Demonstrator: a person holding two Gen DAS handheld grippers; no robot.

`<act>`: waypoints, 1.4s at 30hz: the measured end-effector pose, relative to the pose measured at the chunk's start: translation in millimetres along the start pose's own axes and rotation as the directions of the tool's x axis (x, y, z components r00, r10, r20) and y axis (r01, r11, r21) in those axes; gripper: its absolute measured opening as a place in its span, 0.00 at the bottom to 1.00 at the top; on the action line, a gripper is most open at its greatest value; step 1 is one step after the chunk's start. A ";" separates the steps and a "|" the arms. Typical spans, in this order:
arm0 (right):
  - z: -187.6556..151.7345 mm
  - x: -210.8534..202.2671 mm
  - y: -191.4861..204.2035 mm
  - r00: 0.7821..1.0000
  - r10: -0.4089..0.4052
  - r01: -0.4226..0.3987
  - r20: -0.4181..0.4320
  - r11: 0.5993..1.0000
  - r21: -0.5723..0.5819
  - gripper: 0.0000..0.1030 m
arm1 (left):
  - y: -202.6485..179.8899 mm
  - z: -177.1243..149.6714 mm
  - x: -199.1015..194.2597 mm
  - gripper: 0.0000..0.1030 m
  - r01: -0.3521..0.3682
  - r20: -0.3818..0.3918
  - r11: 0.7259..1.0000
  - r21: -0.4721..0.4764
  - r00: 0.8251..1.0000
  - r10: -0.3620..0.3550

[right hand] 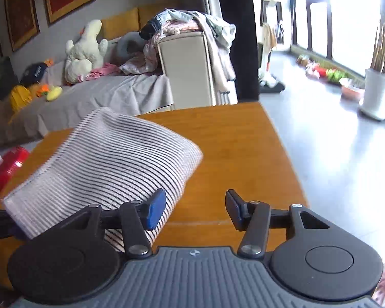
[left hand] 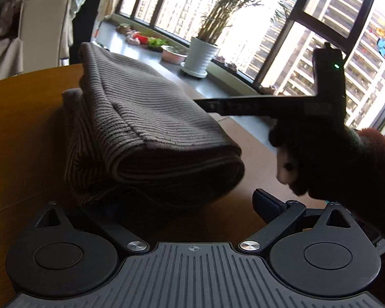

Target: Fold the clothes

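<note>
A folded grey-and-dark striped garment [left hand: 146, 128] lies in a thick stack on the wooden table [left hand: 23, 128]. My left gripper [left hand: 190, 202] is open and low at the stack's near edge. Its right finger [left hand: 267, 202] shows, while the left one is hidden under the cloth. In the right wrist view the same garment [right hand: 110, 164] lies to the left. My right gripper [right hand: 195, 209] is open with nothing between its fingers, and its blue left pad [right hand: 155, 210] overlaps the garment's near corner. The right gripper's black body [left hand: 269, 107], held by a hand, reaches in from the right in the left wrist view.
The table's right edge [right hand: 282, 154] drops to a pale floor. A white plant pot [left hand: 201, 56] and bowls stand on the window ledge. A sofa [right hand: 89, 95] with soft toys and piled clothes sits beyond the table. A red object [right hand: 10, 164] is at the table's left.
</note>
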State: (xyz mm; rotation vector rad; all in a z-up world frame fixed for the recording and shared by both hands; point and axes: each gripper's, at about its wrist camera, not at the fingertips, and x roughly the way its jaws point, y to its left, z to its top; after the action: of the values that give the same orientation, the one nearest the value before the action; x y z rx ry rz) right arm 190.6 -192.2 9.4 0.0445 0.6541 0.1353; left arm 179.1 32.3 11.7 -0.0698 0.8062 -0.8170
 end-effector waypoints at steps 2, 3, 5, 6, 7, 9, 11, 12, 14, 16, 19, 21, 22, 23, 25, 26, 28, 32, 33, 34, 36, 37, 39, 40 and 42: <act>4.3 -7.0 -1.1 1.000 -0.007 0.008 0.027 1.000 -0.016 0.55 | -3.0 0.0 -14.3 0.97 -0.005 0.029 1.000 0.014 1.000 0.005; 4.2 -15.7 0.1 0.999 0.029 -0.028 0.045 0.999 -0.018 0.66 | -0.9 0.9 -26.2 0.97 -0.015 0.058 1.000 0.013 0.998 0.015; -1.9 -38.1 7.1 0.991 0.090 -0.085 0.100 0.995 -0.060 0.74 | 3.3 2.8 -50.1 0.97 -0.036 0.116 0.999 0.010 0.993 0.035; -7.2 -49.2 14.4 0.985 0.112 -0.098 0.128 0.990 -0.105 0.76 | 5.5 3.7 -62.0 0.97 -0.046 0.145 0.999 0.007 0.988 0.044; -13.1 -59.3 22.2 0.980 0.133 -0.109 0.151 0.982 -0.154 0.77 | 13.4 5.4 -73.6 0.97 -0.074 0.180 0.997 -0.025 0.981 0.077; -25.8 -76.7 38.6 0.964 0.197 -0.152 0.179 0.960 -0.237 0.81 | 31.7 10.4 -86.6 0.97 -0.138 0.226 0.985 -0.100 0.961 0.158; -34.7 -81.3 57.9 0.950 0.263 -0.207 0.168 0.935 -0.289 0.81 | 51.4 15.5 -80.7 0.96 -0.182 0.214 0.964 -0.192 0.951 0.222; -38.5 -81.3 67.7 0.944 0.292 -0.233 0.157 0.921 -0.311 0.81 | 60.2 17.4 -74.1 0.91 -0.193 0.197 0.954 -0.229 0.951 0.239; -43.5 -77.1 80.1 0.941 0.310 -0.252 0.137 0.909 -0.332 0.81 | 67.6 18.6 -49.0 0.70 -0.225 0.122 0.942 -0.249 0.958 0.261; -42.7 -73.5 77.6 0.947 0.297 -0.248 0.123 0.918 -0.309 0.80 | 70.9 15.2 -28.2 0.56 -0.235 0.066 0.939 -0.250 0.964 0.258; -35.0 -80.8 53.2 0.953 0.270 -0.231 0.138 0.941 -0.247 0.80 | 60.5 6.3 -16.8 0.47 -0.179 0.083 0.950 -0.255 0.975 0.206; -29.9 -87.2 36.0 0.963 0.221 -0.182 0.157 0.956 -0.230 0.80 | 48.9 1.2 -11.7 0.39 -0.127 0.092 0.962 -0.243 0.984 0.153; -27.6 -89.7 29.0 0.966 0.198 -0.159 0.165 0.962 -0.224 0.80 | 41.3 -1.6 -8.4 0.39 -0.094 0.092 0.969 -0.229 0.989 0.118; -25.9 -90.8 25.1 0.969 0.176 -0.137 0.171 0.966 -0.220 0.80 | 30.1 -3.9 -3.1 0.40 -0.061 0.084 0.979 -0.197 0.993 0.079; -24.6 -92.9 25.2 0.970 0.164 -0.122 0.177 0.967 -0.223 0.80 | 10.1 -9.8 3.6 0.47 -0.013 0.065 0.990 -0.142 0.998 0.023; -24.4 -93.7 27.0 0.970 0.165 -0.122 0.179 0.966 -0.228 0.80 | 2.8 -12.1 3.4 0.51 -0.002 0.058 0.992 -0.123 0.998 0.010; -25.1 -95.3 32.2 0.969 0.170 -0.122 0.181 0.961 -0.249 0.80 | -3.2 -16.2 -4.1 0.55 -0.020 0.066 0.994 -0.105 0.997 0.027; -41.8 -89.6 63.3 0.969 0.184 -0.099 0.168 0.903 -0.418 0.81 | 5.6 -20.8 -29.8 0.55 -0.226 0.103 0.966 -0.129 0.965 0.240; -46.4 -84.8 71.1 0.970 0.180 -0.090 0.162 0.888 -0.451 0.81 | 10.6 -21.7 -35.8 0.55 -0.254 0.104 0.954 -0.157 0.957 0.272; -50.1 -79.0 78.3 0.972 0.176 -0.082 0.156 0.875 -0.477 0.81 | 15.6 -22.5 -41.8 0.55 -0.281 0.105 0.942 -0.185 0.947 0.303; -57.6 -62.5 90.9 0.977 0.159 -0.062 0.142 0.849 -0.525 0.81 | 24.4 -22.9 -51.3 0.55 -0.308 0.101 0.921 -0.238 0.935 0.339; -60.9 -53.6 94.2 0.982 0.133 -0.039 0.137 0.841 -0.539 0.80 | 28.1 -22.4 -54.7 0.55 -0.308 0.098 0.914 -0.264 0.934 0.344; -64.8 -39.1 97.7 0.988 0.095 -0.011 0.126 0.835 -0.550 0.70 | 29.7 -23.8 -58.1 0.53 -0.279 0.095 0.915 -0.291 0.944 0.317; -60.3 -39.3 92.1 0.988 0.108 -0.036 0.112 0.860 -0.510 0.64 | 29.0 -24.2 -57.5 0.52 -0.234 0.094 0.926 -0.298 0.958 0.272; -45.6 -46.3 75.6 0.984 0.157 -0.110 0.088 0.910 -0.399 0.37 | 25.6 -23.2 -51.5 0.42 -0.135 0.096 0.944 -0.302 0.981 0.171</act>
State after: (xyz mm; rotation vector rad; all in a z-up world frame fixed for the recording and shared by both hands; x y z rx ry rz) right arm 118.0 -123.9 7.5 -0.2898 0.4951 0.3930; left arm 158.4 90.5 18.0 -0.3153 0.8024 -0.5356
